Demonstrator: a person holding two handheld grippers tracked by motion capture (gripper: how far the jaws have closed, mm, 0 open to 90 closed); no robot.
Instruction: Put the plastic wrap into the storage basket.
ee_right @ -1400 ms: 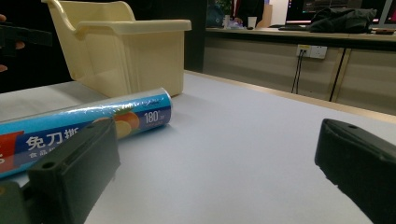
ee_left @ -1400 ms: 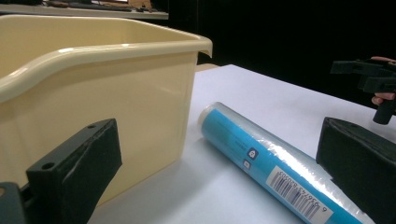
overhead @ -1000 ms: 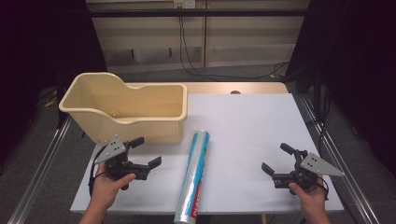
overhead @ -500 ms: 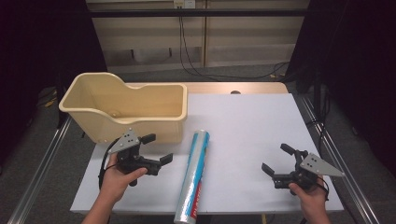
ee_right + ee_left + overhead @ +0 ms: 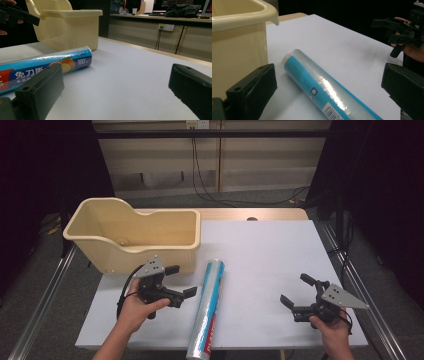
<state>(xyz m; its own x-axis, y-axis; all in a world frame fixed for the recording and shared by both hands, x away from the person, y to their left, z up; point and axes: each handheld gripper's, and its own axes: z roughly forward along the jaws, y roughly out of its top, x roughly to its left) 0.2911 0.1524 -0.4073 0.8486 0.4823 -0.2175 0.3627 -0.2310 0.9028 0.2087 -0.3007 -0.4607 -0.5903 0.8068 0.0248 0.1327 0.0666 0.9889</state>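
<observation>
Both hand-held grippers, left [image 5: 181, 281] and right [image 5: 297, 290], are held wide open and empty beside the wrap roll [image 5: 206, 311]; its "180" print is seen from the right gripper view.

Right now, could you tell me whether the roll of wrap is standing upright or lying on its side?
Lying on its side: the roll of wrap rests lengthwise on the white table, beside the beige tub.

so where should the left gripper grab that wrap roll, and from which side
Grip the wrap roll around its round body near the middle, where it should balance. It lies flat on the white table, long axis running away from the person, so the jaws should close across its width. The left gripper sits open just to its left, beside the beige bin, so coming in from that side looks shortest.
</observation>
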